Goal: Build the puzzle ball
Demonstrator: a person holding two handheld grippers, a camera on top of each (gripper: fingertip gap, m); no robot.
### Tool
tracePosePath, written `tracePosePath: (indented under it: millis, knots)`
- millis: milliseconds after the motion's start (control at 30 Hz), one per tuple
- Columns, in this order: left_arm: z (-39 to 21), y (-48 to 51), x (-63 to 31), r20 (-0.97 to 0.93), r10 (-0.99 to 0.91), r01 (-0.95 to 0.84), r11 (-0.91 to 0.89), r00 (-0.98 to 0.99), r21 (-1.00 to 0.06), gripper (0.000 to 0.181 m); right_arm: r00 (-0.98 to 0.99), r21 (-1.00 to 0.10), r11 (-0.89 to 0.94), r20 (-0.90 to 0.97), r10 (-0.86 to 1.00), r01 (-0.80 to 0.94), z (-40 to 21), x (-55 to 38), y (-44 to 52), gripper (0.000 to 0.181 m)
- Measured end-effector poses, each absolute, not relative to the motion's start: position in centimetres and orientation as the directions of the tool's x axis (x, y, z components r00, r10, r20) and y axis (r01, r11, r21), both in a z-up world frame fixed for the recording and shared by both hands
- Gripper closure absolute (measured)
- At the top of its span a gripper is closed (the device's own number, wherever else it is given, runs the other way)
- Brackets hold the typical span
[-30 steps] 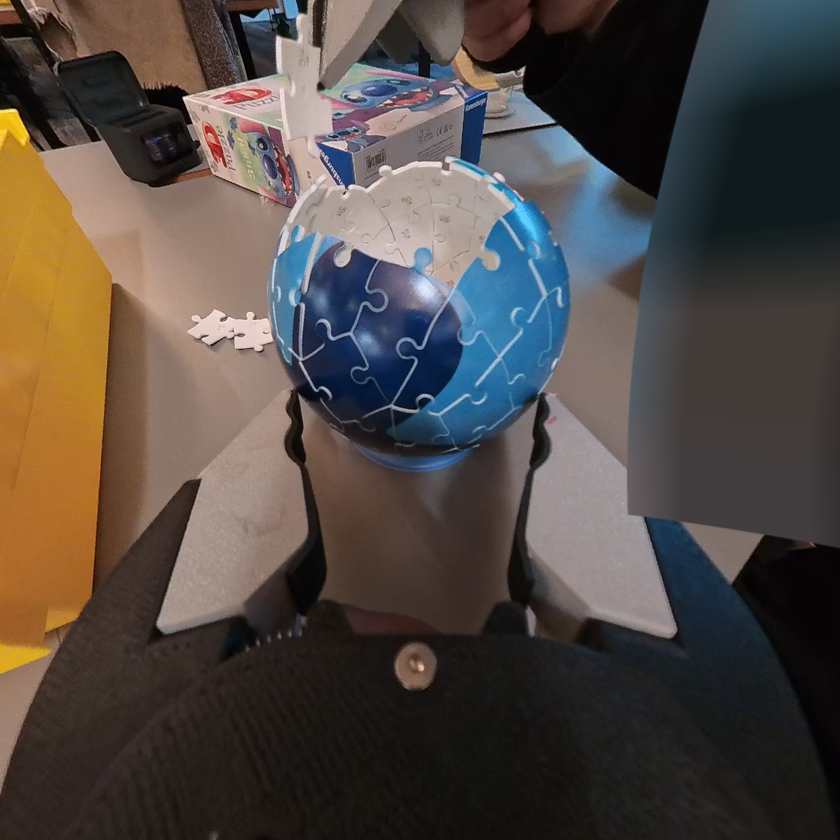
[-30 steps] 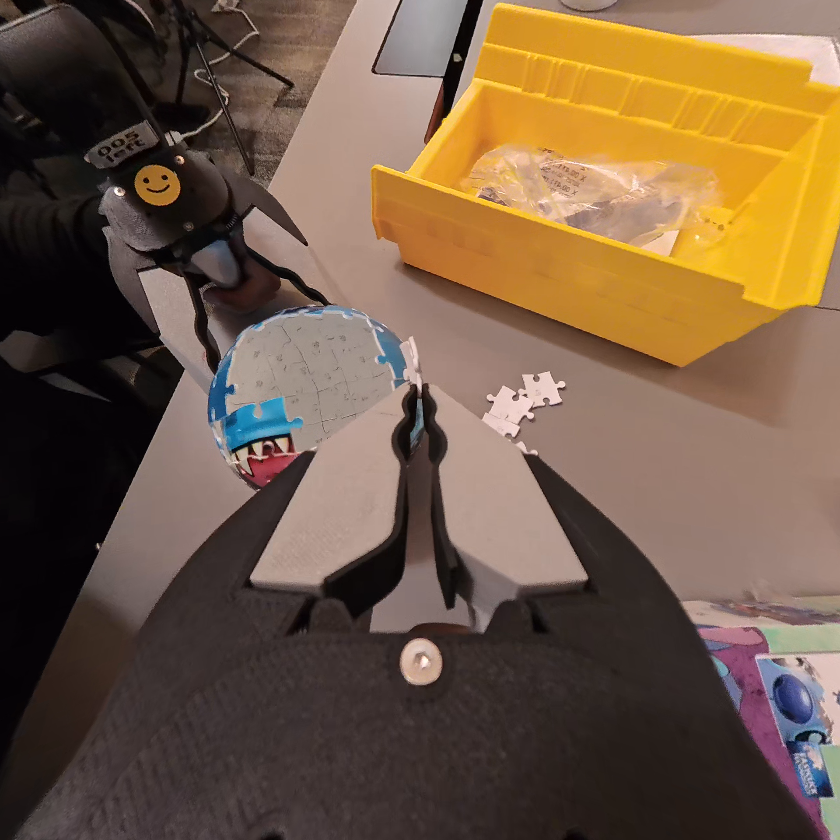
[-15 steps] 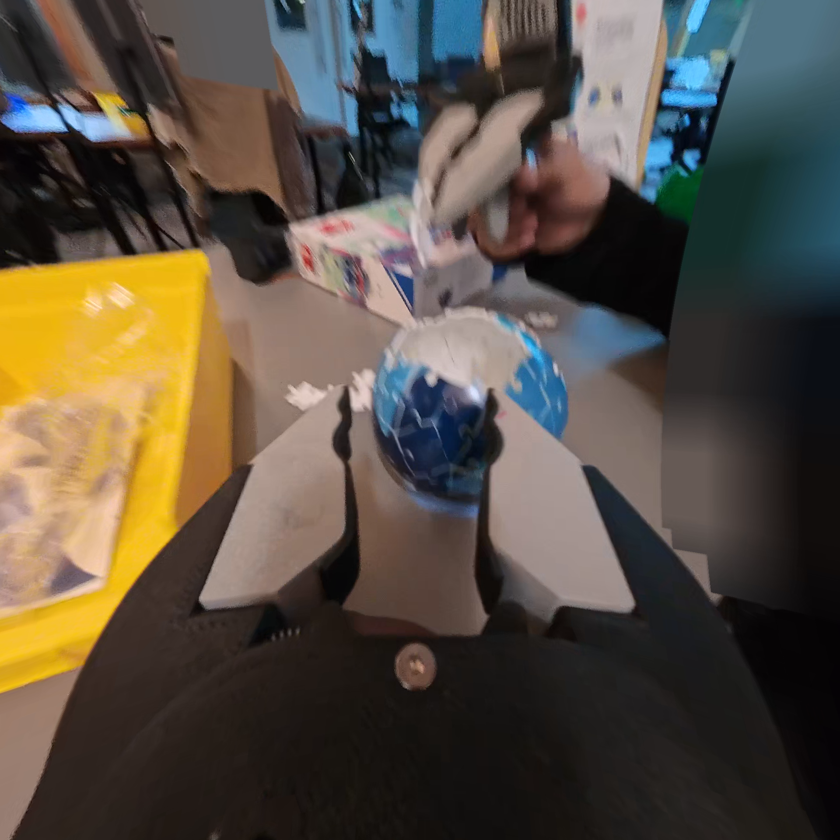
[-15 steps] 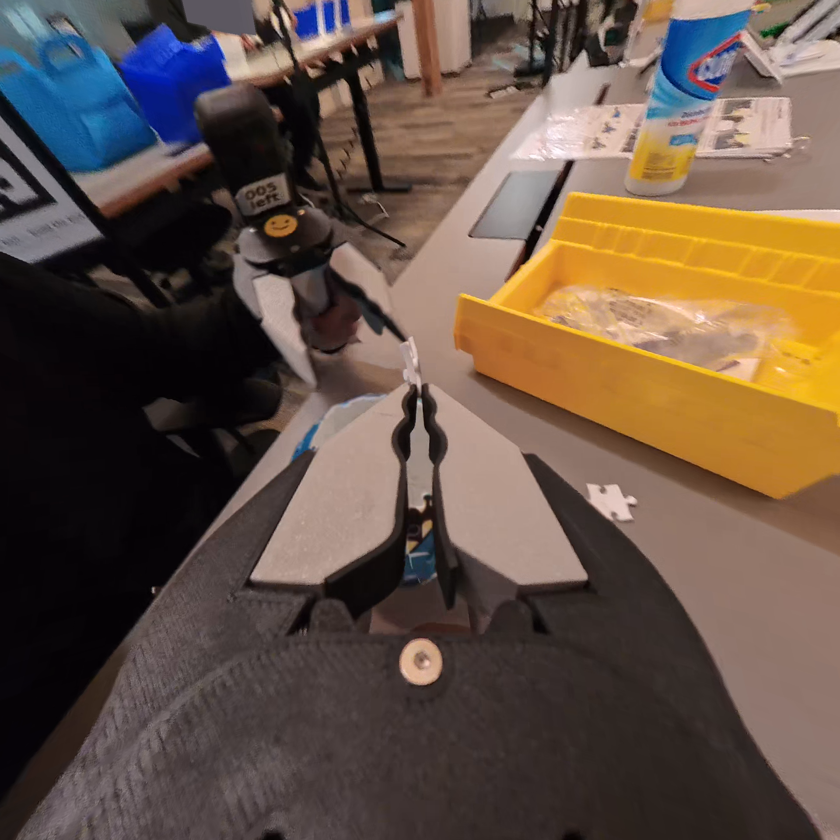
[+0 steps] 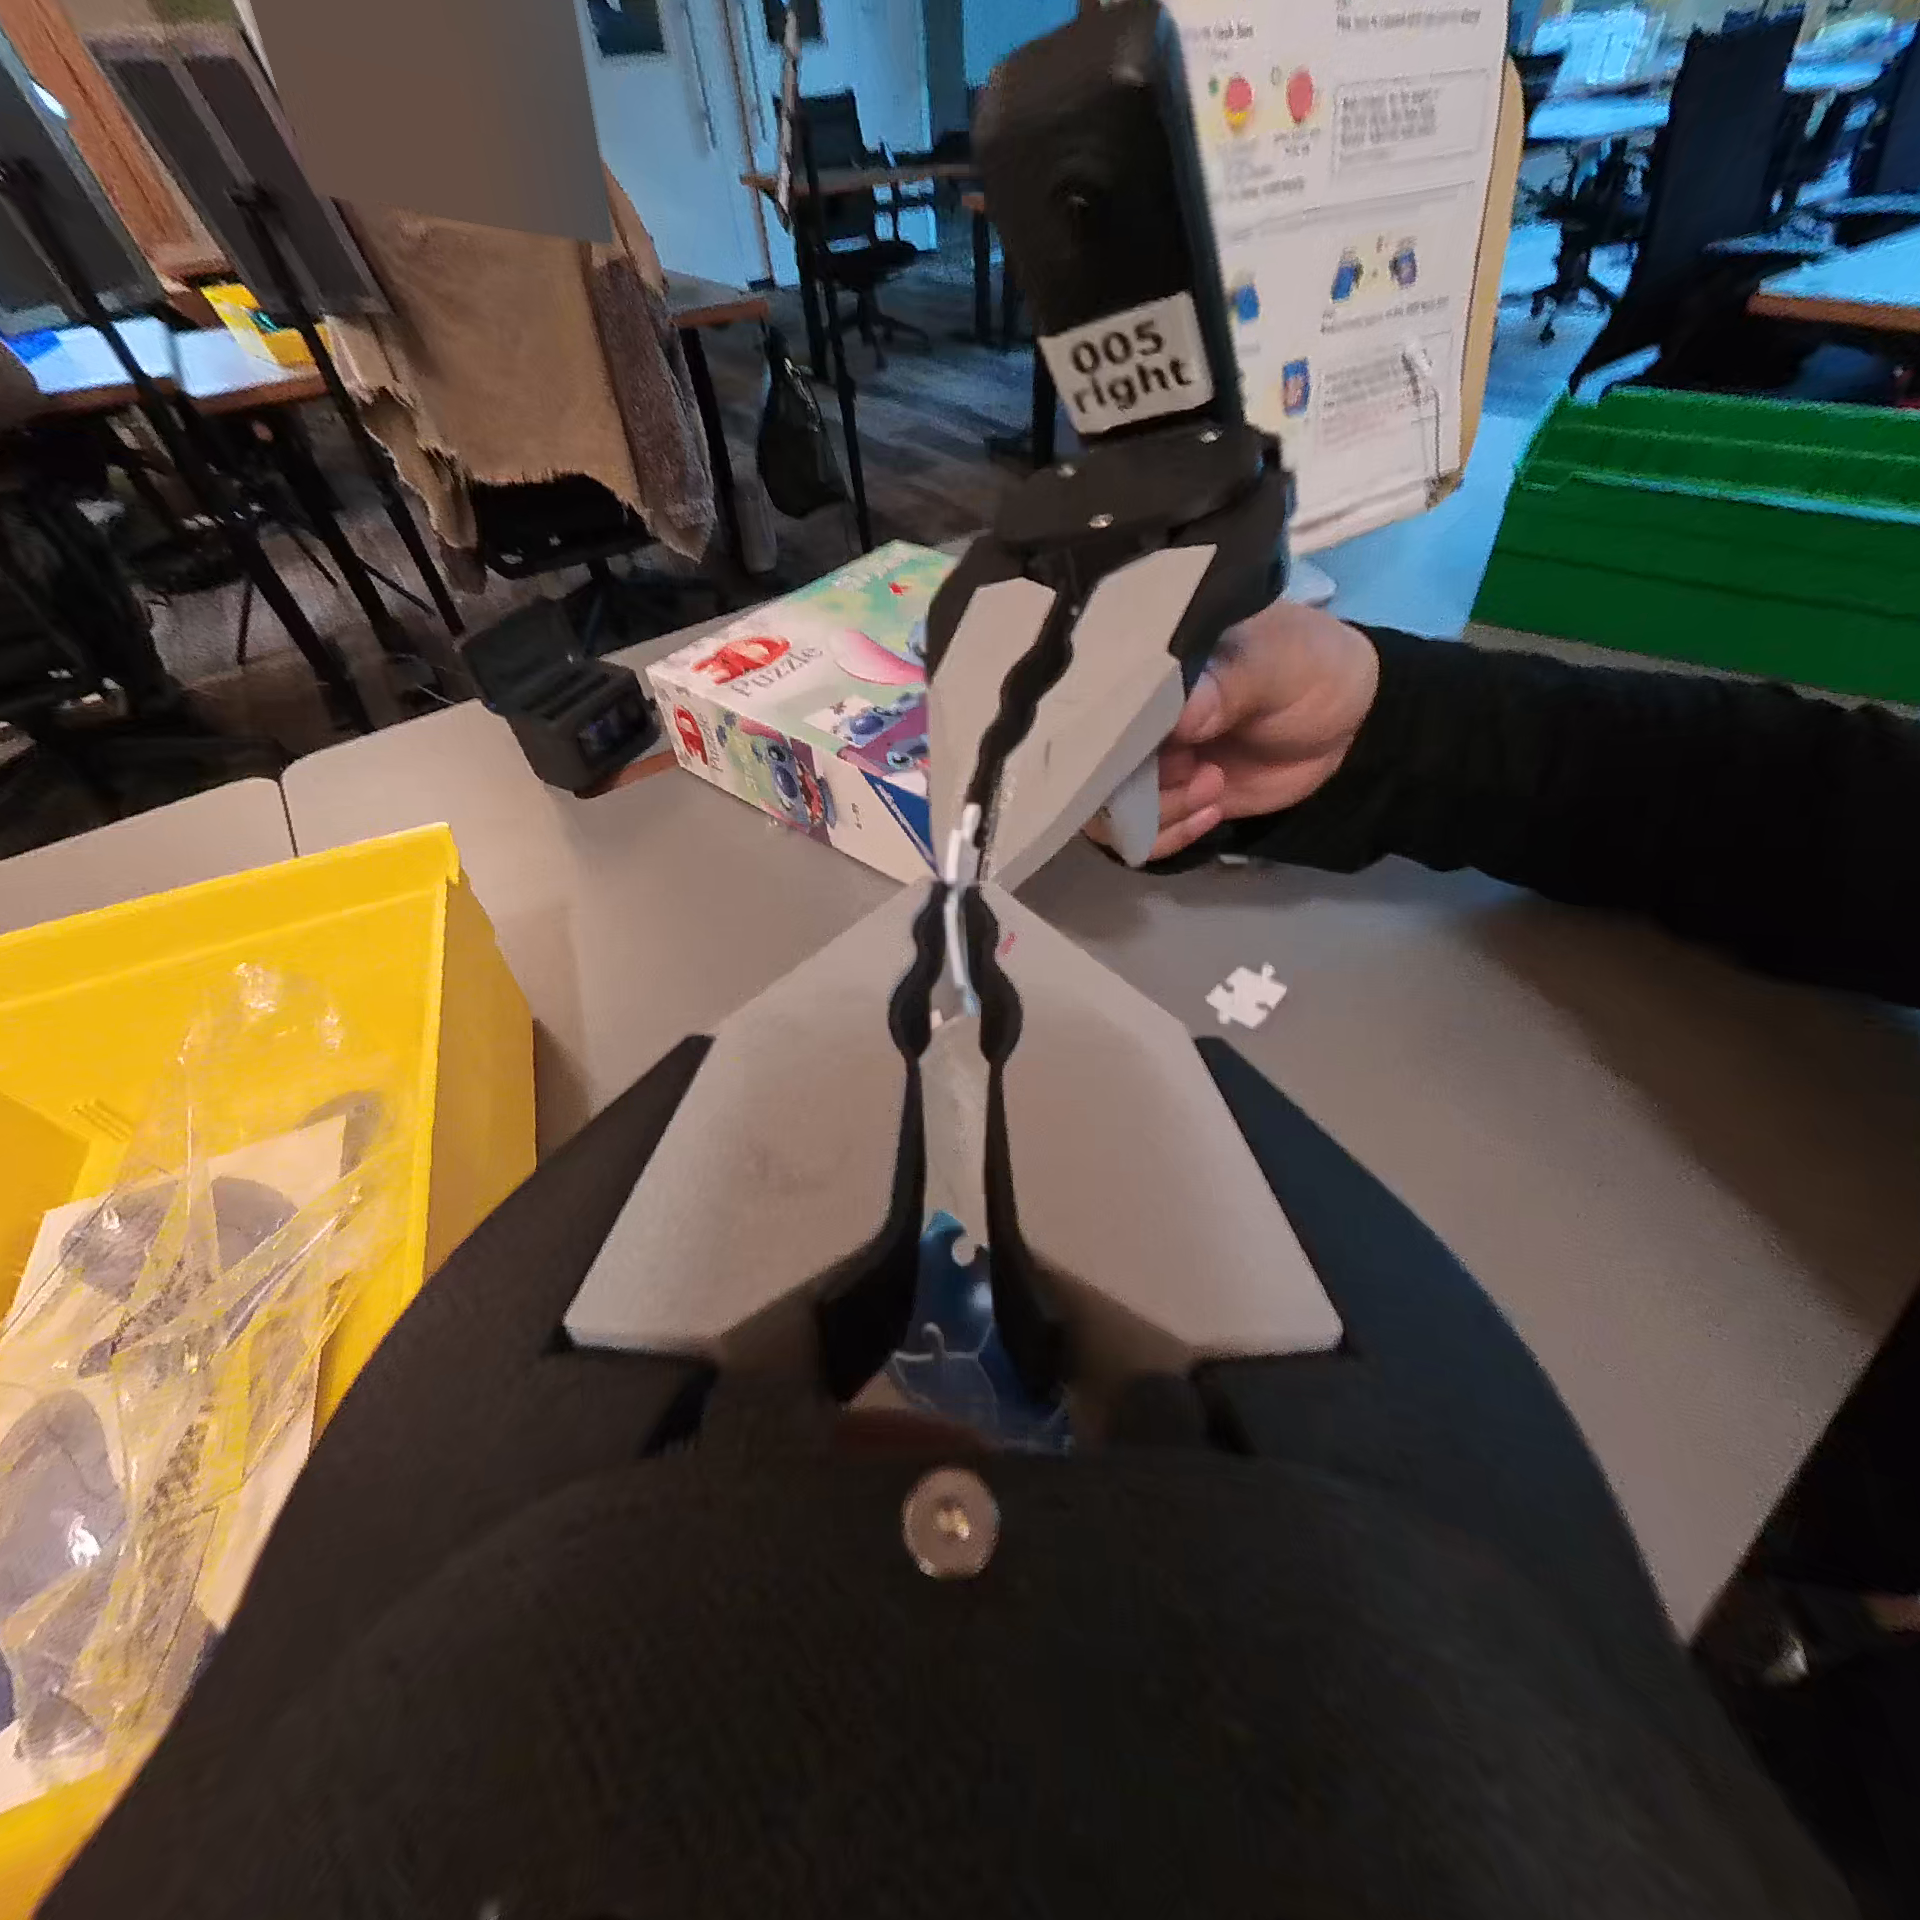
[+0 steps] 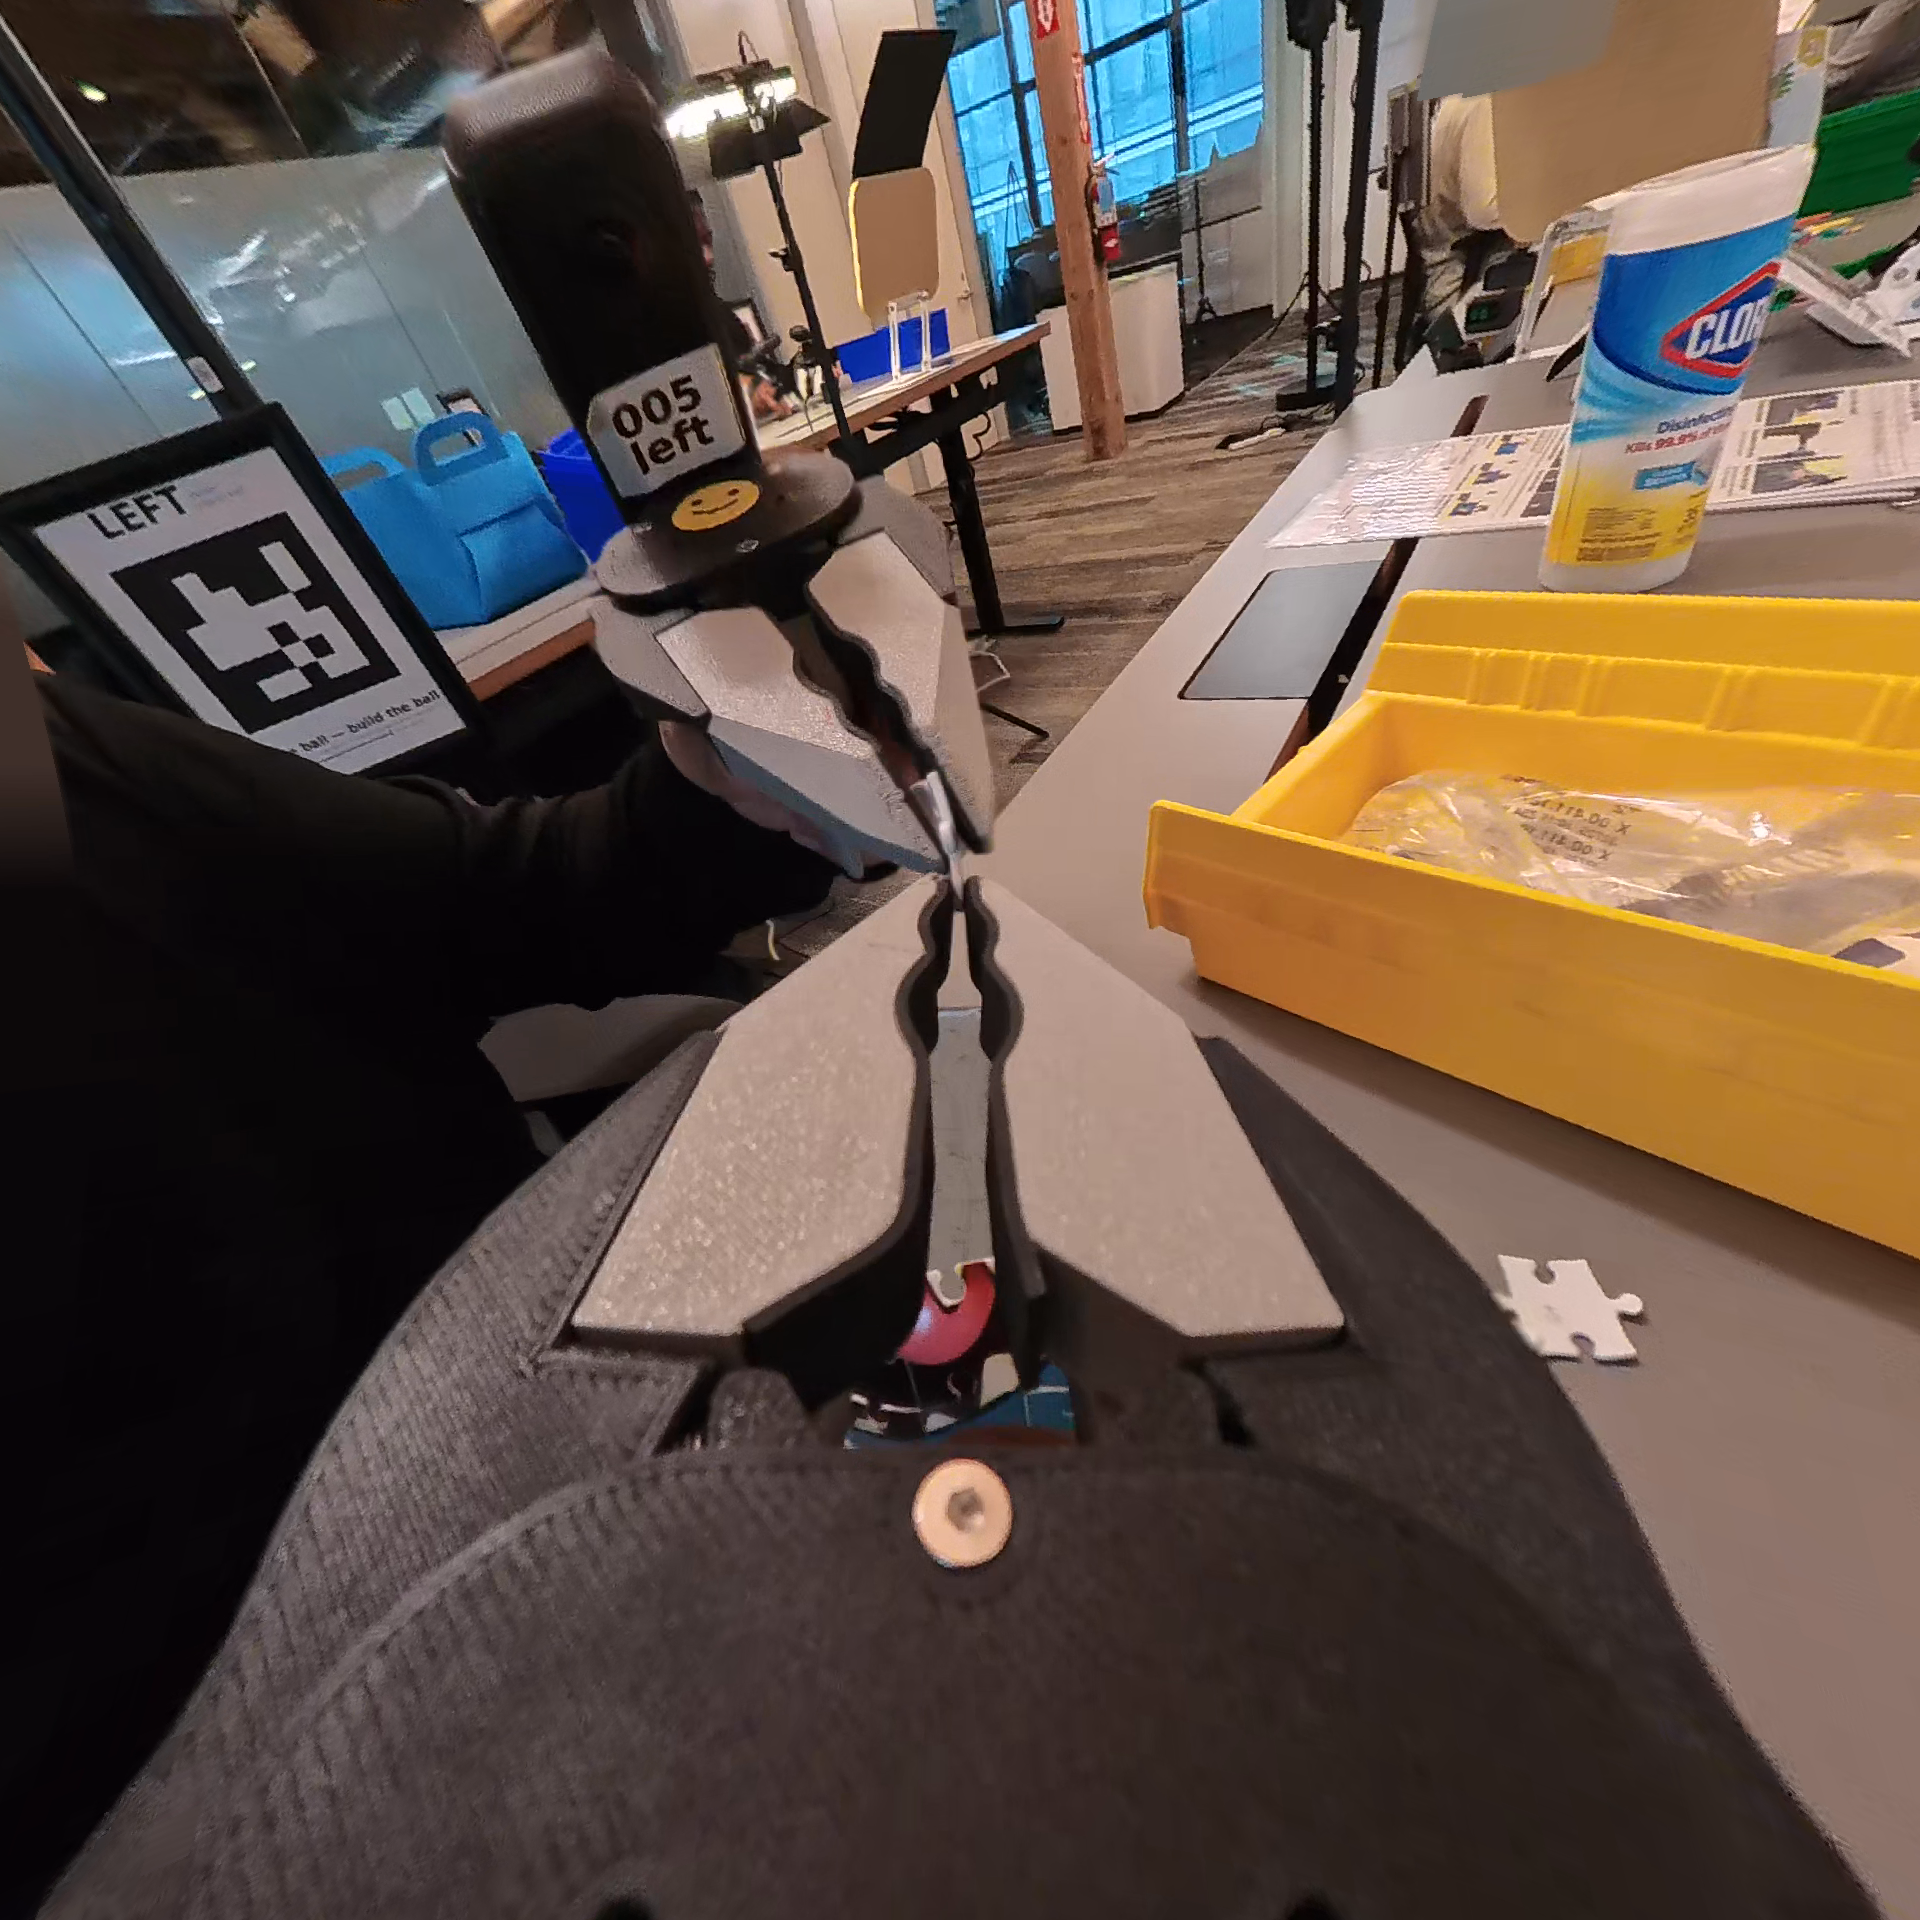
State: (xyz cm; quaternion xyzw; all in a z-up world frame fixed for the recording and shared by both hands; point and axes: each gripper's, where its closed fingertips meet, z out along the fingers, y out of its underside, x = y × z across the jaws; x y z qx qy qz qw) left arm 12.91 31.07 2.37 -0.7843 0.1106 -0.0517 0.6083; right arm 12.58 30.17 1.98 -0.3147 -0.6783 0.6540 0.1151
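Observation:
A white puzzle piece (image 5: 963, 914) stands edge-on in the air between the two grippers, which meet tip to tip. My left gripper (image 5: 951, 909) is shut on its near end. My right gripper (image 5: 966, 847), held by a hand in a black sleeve, is shut on its far end. In the right wrist view my right gripper (image 6: 954, 896) points at the left gripper (image 6: 951, 847), which pinches the piece (image 6: 938, 816). The blue puzzle ball (image 5: 956, 1320) lies below, seen only through the finger gaps; it also shows in the right wrist view (image 6: 940, 1340).
A yellow bin (image 5: 343, 935) with plastic bags stands on the grey table (image 5: 1507, 1143); it also shows in the right wrist view (image 6: 1455, 997). One loose white piece (image 5: 1245, 995) lies on the table. A puzzle box (image 5: 800, 727), a black device (image 5: 566, 707) and a wipes canister (image 6: 1662, 364) stand farther back. The grippers are tip to tip, or close to it.
Both grippers rose above the ball and came tip to tip. My left gripper went from wide open around the ball to shut on the piece the right gripper holds.

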Motion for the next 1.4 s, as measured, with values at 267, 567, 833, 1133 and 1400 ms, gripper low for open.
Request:
tracePosePath:
  millis: [267,567,833,1133,1400]
  knots:
    - [0.6,30.5,11.9,-0.144,-0.311,-0.294,-0.518,0.940,-0.803,0.181,-0.735,-0.963,0.050,-0.168,0.657,0.265,0.8,11.7,31.2,0.179]
    - [-1.1,30.7,12.7,-0.190,-0.423,-0.444,-0.657,0.886,-0.610,0.181,-0.735,-0.955,0.090,-0.154,0.661,0.281,-0.2,11.5,30.4,0.181]
    - [-1.7,30.7,12.4,-0.148,-0.433,-0.429,-0.676,0.889,-0.599,0.181,-0.760,-0.961,0.037,-0.193,0.621,0.275,1.0,12.2,30.5,0.180]
    - [-1.8,31.0,12.3,-0.150,-0.438,-0.438,-0.689,0.886,-0.577,0.181,-0.754,-0.955,0.058,-0.191,0.628,0.291,0.4,12.0,30.4,0.181]
    - [-0.8,30.8,11.7,-0.114,-0.413,-0.389,-0.680,0.903,-0.621,0.181,-0.752,-0.961,0.010,-0.210,0.625,0.277,1.2,12.0,31.2,0.181]
